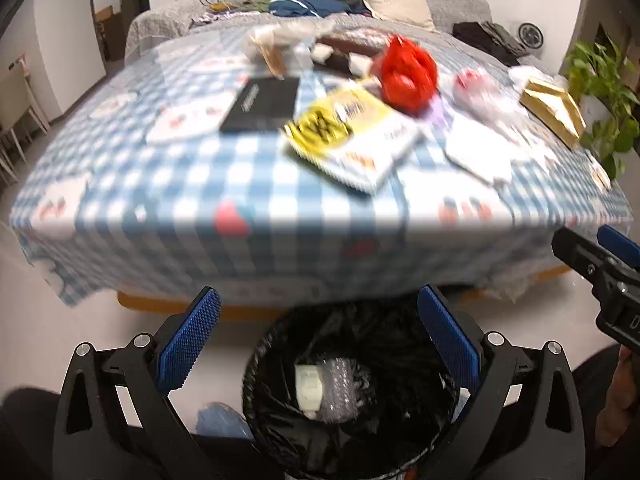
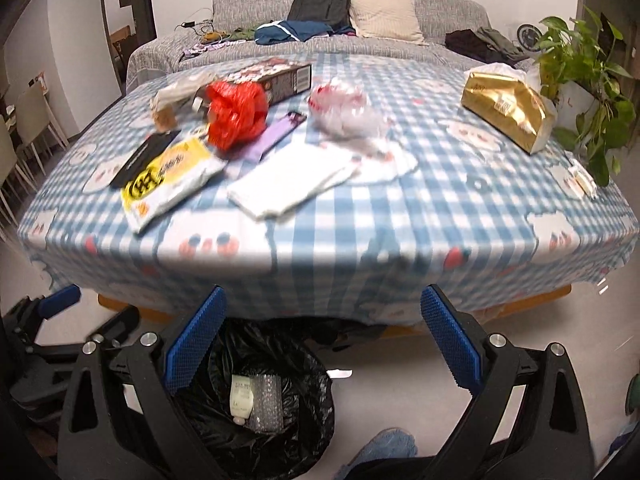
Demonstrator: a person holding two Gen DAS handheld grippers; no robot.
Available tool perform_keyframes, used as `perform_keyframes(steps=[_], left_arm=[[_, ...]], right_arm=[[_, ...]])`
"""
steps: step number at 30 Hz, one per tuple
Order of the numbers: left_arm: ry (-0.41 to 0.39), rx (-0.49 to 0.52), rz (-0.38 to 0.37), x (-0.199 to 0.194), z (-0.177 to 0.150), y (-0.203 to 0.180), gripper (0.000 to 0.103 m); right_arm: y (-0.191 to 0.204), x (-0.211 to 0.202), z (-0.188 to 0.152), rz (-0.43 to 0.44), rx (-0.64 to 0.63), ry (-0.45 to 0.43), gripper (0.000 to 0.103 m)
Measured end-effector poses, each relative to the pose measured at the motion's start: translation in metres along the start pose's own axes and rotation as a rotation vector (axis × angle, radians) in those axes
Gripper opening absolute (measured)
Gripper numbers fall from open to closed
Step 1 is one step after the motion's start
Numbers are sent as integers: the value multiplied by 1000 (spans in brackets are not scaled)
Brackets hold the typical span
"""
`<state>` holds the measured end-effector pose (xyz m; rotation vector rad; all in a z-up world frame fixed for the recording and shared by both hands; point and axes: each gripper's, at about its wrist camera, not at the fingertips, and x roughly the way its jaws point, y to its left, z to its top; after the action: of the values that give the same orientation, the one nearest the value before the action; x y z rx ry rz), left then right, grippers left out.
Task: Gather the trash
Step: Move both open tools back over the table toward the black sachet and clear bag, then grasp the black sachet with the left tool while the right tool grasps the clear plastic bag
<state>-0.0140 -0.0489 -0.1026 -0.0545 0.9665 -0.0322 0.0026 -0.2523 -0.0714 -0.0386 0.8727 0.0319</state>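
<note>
A bin lined with a black bag (image 1: 348,396) stands on the floor in front of the table; it also shows in the right wrist view (image 2: 264,400). Inside lie a white tube (image 2: 242,398) and bubble wrap (image 1: 340,392). My left gripper (image 1: 320,344) is open and empty above the bin. My right gripper (image 2: 322,344) is open and empty, right of the bin. On the checked tablecloth (image 2: 340,216) lie a red plastic bag (image 2: 236,114), a yellow-and-white packet (image 2: 168,184), a white bag (image 2: 292,180), crumpled clear wrap (image 2: 344,112) and a purple wrapper (image 2: 280,132).
A gold tissue pack (image 2: 508,108) lies at the table's right, near a potted plant (image 2: 584,80). A brown carton (image 2: 276,76) and a black flat box (image 1: 264,104) lie further back. A grey sofa (image 2: 360,12) with clothes stands behind. Chairs (image 2: 24,132) stand on the left.
</note>
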Motion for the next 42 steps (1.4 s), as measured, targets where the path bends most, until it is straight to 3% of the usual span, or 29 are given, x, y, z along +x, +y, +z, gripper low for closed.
perform_keyframes(steps=[6, 19, 32, 39, 42], left_arm=[[-34, 7, 22, -3, 41, 10, 97], [-16, -50, 80, 32, 122, 48, 97], [54, -13, 119, 87, 163, 46, 97], [82, -38, 119, 104, 168, 50, 94], [81, -26, 114, 101, 167, 47, 84]], right_arm=[[-10, 11, 32, 3, 16, -10, 94], [-11, 58, 102, -24, -47, -27, 94], [-14, 114, 143, -9, -47, 27, 93], [-16, 134, 149, 11, -38, 52, 78], [-16, 142, 150, 21, -34, 71, 67]])
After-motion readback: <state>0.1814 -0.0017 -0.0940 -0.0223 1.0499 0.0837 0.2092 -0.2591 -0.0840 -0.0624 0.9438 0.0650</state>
